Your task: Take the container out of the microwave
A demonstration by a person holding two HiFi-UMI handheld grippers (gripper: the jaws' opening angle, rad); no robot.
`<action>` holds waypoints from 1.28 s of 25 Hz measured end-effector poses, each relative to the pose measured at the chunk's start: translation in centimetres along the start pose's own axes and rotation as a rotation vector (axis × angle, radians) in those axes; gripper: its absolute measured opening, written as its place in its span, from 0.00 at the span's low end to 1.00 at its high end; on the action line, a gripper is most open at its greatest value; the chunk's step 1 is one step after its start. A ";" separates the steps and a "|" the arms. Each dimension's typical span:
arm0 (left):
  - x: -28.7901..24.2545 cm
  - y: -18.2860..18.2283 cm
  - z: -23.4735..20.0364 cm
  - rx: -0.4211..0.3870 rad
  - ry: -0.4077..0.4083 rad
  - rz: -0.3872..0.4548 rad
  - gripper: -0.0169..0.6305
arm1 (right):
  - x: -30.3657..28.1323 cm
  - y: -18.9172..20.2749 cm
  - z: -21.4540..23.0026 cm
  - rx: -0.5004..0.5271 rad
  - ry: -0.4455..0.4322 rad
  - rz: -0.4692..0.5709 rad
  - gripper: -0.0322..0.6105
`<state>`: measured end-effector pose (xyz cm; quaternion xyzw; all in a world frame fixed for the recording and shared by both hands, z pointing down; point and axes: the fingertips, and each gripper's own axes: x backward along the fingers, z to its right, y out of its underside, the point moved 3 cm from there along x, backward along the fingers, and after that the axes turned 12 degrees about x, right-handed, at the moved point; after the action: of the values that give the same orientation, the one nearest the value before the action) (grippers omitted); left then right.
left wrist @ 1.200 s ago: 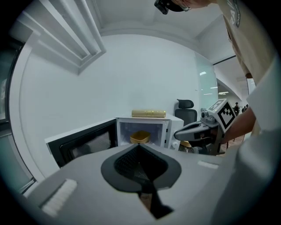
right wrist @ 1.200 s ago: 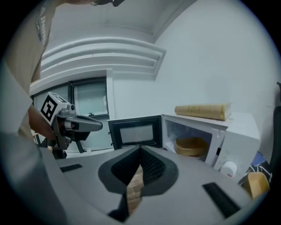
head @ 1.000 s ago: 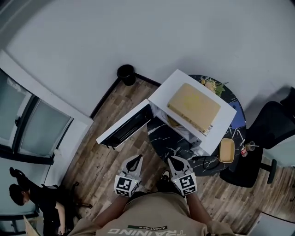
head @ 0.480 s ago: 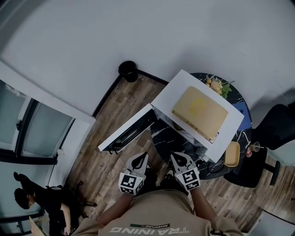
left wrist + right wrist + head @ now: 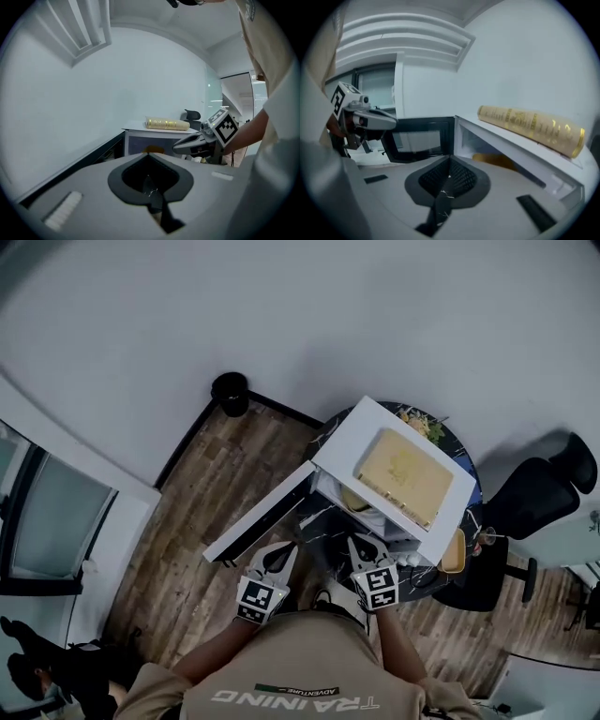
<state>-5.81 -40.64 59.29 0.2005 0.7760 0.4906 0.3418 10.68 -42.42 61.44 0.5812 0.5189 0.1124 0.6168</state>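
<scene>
Grippers first: the left gripper [image 5: 279,557] and the right gripper [image 5: 362,546] both have their jaws closed together on nothing, and hang near the front of the microwave [image 5: 342,451]. The yellow container [image 5: 494,161] sits untouched inside the cavity. The door [image 5: 258,521] stands swung wide to the left. This looks like the approach step. Next, one gripper likely must open, reach in and close on the container's rim.

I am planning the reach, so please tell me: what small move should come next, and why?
Probably open the right gripper and advance it into the microwave: its door stands open, the yellow container sits inside, and the jaws are shut, holding nothing.
</scene>
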 end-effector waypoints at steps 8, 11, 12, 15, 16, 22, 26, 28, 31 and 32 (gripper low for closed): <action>0.2 0.6 -2.4 -0.027 0.053 -0.016 0.04 | -3.7 2.3 0.0 0.098 0.070 -0.136 0.07; 1.0 0.1 -3.1 -0.031 0.016 -0.008 0.04 | -5.2 3.1 0.7 0.130 0.072 -0.162 0.07; 1.3 -0.2 -3.3 -0.031 0.001 -0.004 0.04 | -5.7 3.3 1.1 0.143 0.074 -0.170 0.07; 1.9 -0.9 -3.8 -0.035 -0.044 0.008 0.04 | -7.3 3.7 2.8 0.214 0.090 -0.202 0.07; 2.1 -1.1 -3.9 -0.033 -0.061 0.012 0.04 | -7.8 3.9 3.3 0.237 0.090 -0.215 0.07; 2.7 -0.3 -3.6 0.037 -0.152 0.037 0.04 | -10.6 5.6 4.0 0.340 0.031 -0.285 0.07; 2.4 0.6 -3.5 0.060 -0.184 0.036 0.04 | -12.2 5.9 4.4 0.389 0.009 -0.302 0.07; 2.5 1.1 -3.4 0.073 -0.208 0.035 0.04 | -12.7 6.5 4.5 0.381 -0.018 -0.316 0.07; 2.7 1.1 -3.5 0.085 -0.233 0.043 0.04 | -13.1 7.2 4.5 0.382 -0.044 -0.342 0.07; 2.8 0.9 -3.5 0.081 -0.239 0.046 0.04 | -13.2 7.4 4.5 0.379 -0.048 -0.349 0.07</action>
<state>-10.29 -40.65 60.23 0.2891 0.7442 0.4391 0.4120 11.88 -52.71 73.37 0.5904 0.6084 -0.1089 0.5191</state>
